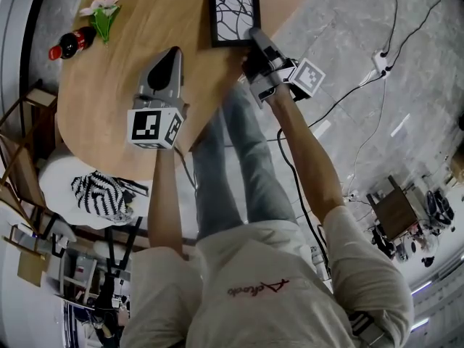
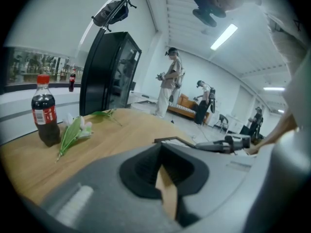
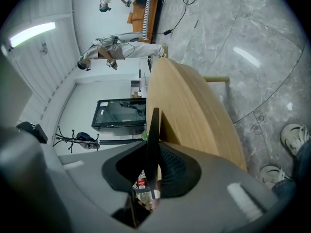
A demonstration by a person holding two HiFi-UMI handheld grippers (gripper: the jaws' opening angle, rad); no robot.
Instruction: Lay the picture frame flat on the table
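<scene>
The black picture frame [image 1: 233, 16], with a branch drawing in it, lies face up and nearly flat at the far side of the wooden table [image 1: 138, 20]. My right gripper [image 1: 254, 36] is shut on its near right edge. In the right gripper view the frame [image 3: 154, 135] runs edge-on between the pads, a thin wedge apart from the table [image 3: 189, 110]. My left gripper [image 1: 172, 55] hovers over the table left of the frame, shut and holding nothing. From the left gripper [image 2: 163, 166] view the frame [image 2: 172, 140] shows as a low dark edge.
A cola bottle [image 1: 71, 43] and a white flower [image 1: 104, 13] lie at the table's far left. A striped bag [image 1: 101, 194] rests on a seat beside the table. Cables [image 1: 362, 78] cross the floor on the right. A black cabinet [image 2: 109, 72] and people stand beyond.
</scene>
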